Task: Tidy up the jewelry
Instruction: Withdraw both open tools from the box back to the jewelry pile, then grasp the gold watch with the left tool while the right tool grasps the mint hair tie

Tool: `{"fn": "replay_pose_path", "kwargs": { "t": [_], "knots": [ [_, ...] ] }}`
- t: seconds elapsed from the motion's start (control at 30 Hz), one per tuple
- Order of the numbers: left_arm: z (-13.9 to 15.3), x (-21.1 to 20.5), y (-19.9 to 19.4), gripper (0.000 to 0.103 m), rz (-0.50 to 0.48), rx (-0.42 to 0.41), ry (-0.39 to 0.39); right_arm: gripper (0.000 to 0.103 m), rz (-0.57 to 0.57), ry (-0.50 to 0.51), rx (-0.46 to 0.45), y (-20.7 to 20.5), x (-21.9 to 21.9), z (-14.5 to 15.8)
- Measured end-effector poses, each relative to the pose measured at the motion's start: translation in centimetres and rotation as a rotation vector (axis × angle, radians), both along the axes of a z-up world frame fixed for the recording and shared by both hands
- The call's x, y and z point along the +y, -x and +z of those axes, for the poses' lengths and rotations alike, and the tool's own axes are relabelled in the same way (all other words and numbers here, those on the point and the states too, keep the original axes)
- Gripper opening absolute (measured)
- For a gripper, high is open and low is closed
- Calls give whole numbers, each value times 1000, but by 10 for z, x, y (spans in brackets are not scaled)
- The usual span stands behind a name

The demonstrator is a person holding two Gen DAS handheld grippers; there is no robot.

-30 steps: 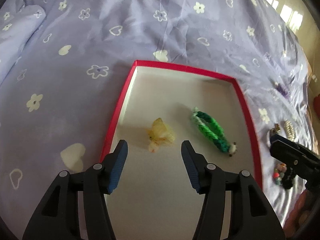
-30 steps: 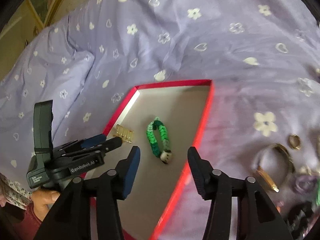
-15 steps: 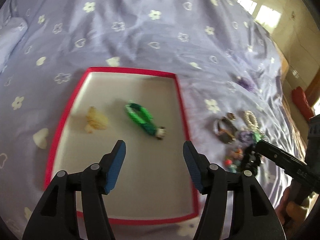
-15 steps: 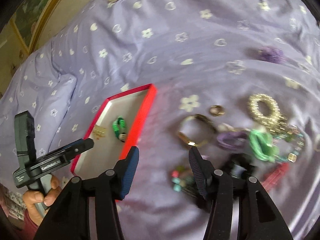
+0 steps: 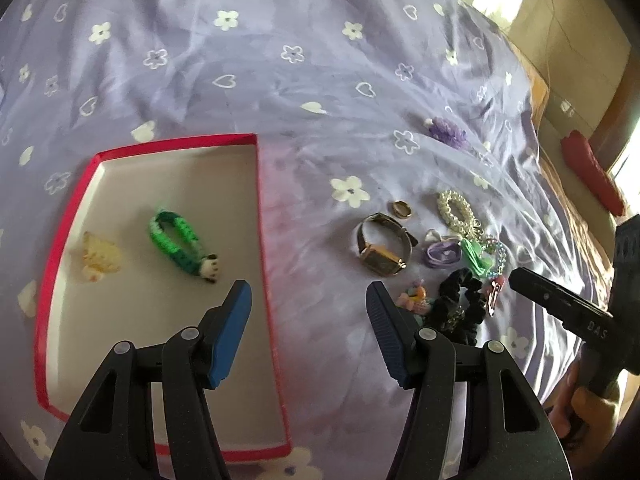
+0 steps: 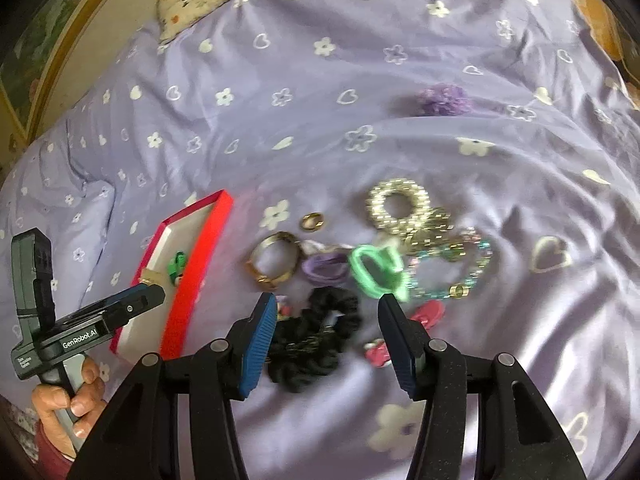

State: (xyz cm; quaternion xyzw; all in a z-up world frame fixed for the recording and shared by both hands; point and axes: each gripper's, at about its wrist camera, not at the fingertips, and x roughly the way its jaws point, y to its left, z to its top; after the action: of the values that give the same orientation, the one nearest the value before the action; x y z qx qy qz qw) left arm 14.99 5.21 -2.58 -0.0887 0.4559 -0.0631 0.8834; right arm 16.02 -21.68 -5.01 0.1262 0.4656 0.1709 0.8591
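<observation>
Right wrist view: right gripper (image 6: 326,334) wide open, empty, over black scrunchie (image 6: 314,334) at lower centre. Left gripper (image 5: 308,336) open, empty, beside red tray (image 5: 262,216). Step: picking next piece; next, descend, close on scrunchie.

Beside the black scrunchie (image 6: 316,336), we cannot identify the small colourful pieces (image 5: 414,300); blur smears the beaded chain (image 6: 460,268).

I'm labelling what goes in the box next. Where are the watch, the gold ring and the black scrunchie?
watch (image 5: 380,260): left wrist view, on its rectangular face.
gold ring (image 6: 312,221): right wrist view, on its band.
black scrunchie (image 6: 316,340): right wrist view, on its ruffled fabric.
</observation>
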Motion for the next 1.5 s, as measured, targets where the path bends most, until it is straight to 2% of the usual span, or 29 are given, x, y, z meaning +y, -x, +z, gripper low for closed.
{"fn": "replay_pose_path", "kwargs": {
  "t": [0.23, 0.63, 0.7, 0.8, 0.87, 0.93, 0.97, 1.03, 1.1, 1.3, 1.5],
  "knots": [
    [-4, -21, -19, 59, -37, 12, -5, 55, -3, 10, 18, -11, -6, -13],
    [-32, -48, -70, 59, -57, 76, -1, 53, 16, 37, 46, -30, -4, -33],
    [-41, -50, -80, 58, -59, 97, -10, 49, 15, 39, 53, -32, -4, -37],
    [-51, -52, -89, 50, -72, 126, -4, 38, 13, 46, 52, -35, -5, -39],
    [-55, -54, -91, 40, -85, 139, 3, 17, 17, 48, 54, -36, -5, -40],
    [-56, -60, -91, 30, -107, 144, -10, 13, 21, 49, 54, -35, -4, -40],
    [-56, -63, -90, 20, -120, 143, -13, 11, 25, 51, 51, -34, -4, -40],
    [-56, -67, -88, 10, -136, 138, -24, 11, 29, 45, 53, -34, -3, -40],
    [-55, -68, -84, 7, -148, 132, -20, 17, 28, 23, 59, -34, -4, -39],
    [-49, -60, -70, 2, -138, 112, -4, 17, 24, 51, 61, -40, 1, -41],
    [-41, -47, -55, 2, -118, 100, 19, 23, 32, 63, 81, -51, 10, -49]
  ]
}}
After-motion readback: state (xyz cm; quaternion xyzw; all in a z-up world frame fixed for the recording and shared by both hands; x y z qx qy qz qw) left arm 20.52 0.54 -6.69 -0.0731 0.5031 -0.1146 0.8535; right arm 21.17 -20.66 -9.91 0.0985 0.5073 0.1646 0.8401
